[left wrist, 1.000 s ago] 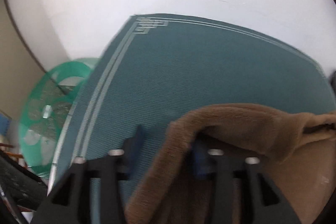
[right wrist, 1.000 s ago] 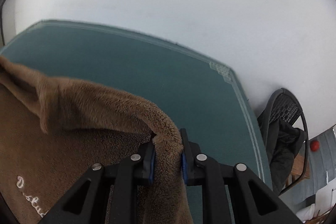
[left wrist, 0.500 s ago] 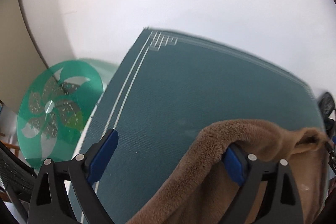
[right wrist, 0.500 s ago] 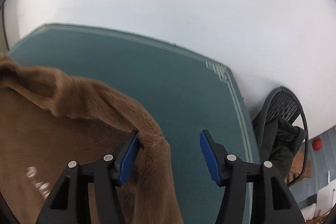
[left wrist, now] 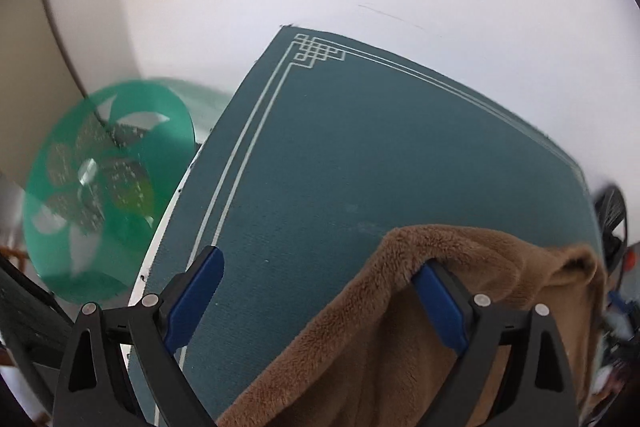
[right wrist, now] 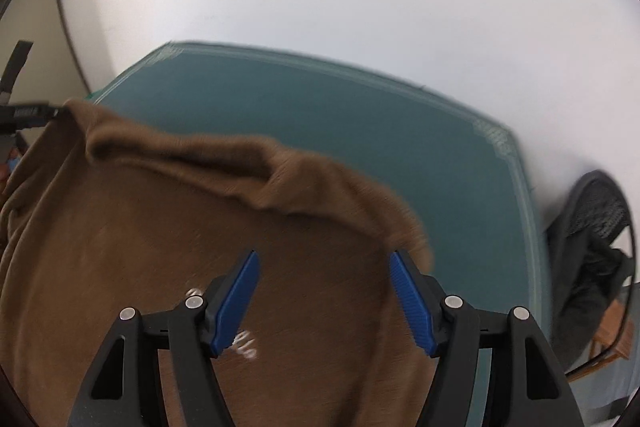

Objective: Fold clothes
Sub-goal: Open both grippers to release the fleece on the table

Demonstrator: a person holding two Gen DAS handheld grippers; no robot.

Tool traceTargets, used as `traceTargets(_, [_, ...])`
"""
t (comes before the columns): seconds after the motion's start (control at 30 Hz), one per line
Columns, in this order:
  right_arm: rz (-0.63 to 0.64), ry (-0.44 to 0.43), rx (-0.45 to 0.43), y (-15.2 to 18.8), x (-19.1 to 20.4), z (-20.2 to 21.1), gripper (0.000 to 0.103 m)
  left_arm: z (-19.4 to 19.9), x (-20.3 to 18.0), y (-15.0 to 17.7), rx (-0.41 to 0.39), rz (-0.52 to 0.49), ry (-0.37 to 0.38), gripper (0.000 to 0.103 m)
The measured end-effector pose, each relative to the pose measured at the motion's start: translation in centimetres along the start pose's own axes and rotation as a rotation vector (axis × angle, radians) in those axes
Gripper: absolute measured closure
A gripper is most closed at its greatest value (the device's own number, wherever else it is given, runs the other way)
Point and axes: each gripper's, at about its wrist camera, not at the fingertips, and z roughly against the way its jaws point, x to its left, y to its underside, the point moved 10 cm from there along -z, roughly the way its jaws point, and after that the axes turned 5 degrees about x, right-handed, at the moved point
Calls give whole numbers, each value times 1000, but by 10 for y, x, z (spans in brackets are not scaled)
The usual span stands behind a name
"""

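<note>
A brown fleece garment (right wrist: 168, 235) with white lettering lies on a teal mat (right wrist: 360, 131); its far edge is folded over in a ridge. My right gripper (right wrist: 324, 267) is open above the garment near its right edge, holding nothing. In the left wrist view my left gripper (left wrist: 320, 279) is open wide; the garment's (left wrist: 400, 347) folded edge drapes over the right finger (left wrist: 440, 307), while the left finger (left wrist: 196, 291) is over the bare mat (left wrist: 360, 155).
A green translucent round table (left wrist: 100, 187) stands left of the mat. A black mesh chair (right wrist: 600, 227) with dark clothing is to the right. A white wall lies behind. A dark tool (right wrist: 24, 115) shows at the garment's far left corner.
Both grippers have opened and let go of the garment's edge, which has dropped onto the mat. The right gripper has shifted left over the garment; the left one has opened wider.
</note>
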Motion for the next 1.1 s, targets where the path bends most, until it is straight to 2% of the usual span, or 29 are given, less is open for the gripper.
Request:
traceTargets(0.13, [20, -6, 52, -1, 3, -24, 34, -3, 8, -5, 1, 16, -35, 7])
traceTargets(0.23, [-5, -68, 75, -5, 14, -34, 34, -13, 4, -7, 90, 112, 157, 7])
traceTargets(0.33, [-19, -110, 92, -15, 19, -49, 34, -24, -6, -18, 175, 200, 386, 7])
traceTargets(0.47, [-49, -113, 79, -37, 21, -69, 34, -21, -5, -31, 107, 103, 275, 7])
traceTargets(0.57, [-148, -142, 61, -52, 11, -84, 34, -17, -7, -33, 54, 43, 212, 7])
traceTargets(0.7, [-282, -187, 38, -72, -4, -102, 34, -2, -6, -33, -88, -57, 93, 7])
traceTargets(0.9, [-283, -171, 0, -75, -14, -104, 34, 40, -55, 1, -160, -352, 178, 7])
traceTargets(1.1, [-251, -132, -21, -58, -13, -79, 34, 32, -114, 78, -62, -805, 25, 7])
